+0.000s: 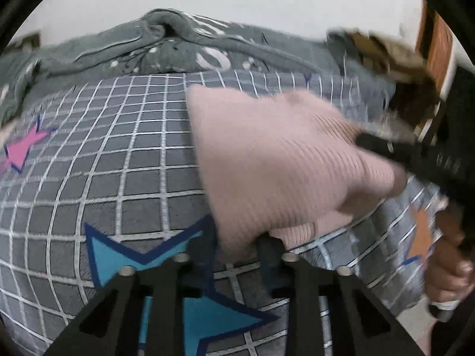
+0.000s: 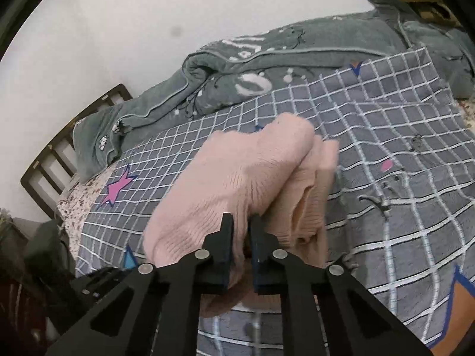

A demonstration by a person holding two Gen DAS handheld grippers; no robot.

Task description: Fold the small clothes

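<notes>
A pink ribbed knit garment (image 1: 267, 154) lies partly lifted over a grey checked bedsheet (image 1: 118, 163). My left gripper (image 1: 237, 246) is shut on its near edge, with cloth between the fingers. My right gripper (image 2: 241, 222) is shut on the other end of the pink garment (image 2: 237, 172), which bunches up in front of it. In the left wrist view the right gripper (image 1: 368, 142) comes in from the right and holds the garment's far corner. The garment hangs stretched between both grippers.
A grey blanket (image 1: 178, 50) with white print is heaped along the wall at the back of the bed; it also shows in the right wrist view (image 2: 267, 68). A dark wooden bed rail (image 2: 62, 148) stands at the left. The sheet has coloured stars (image 1: 20, 148).
</notes>
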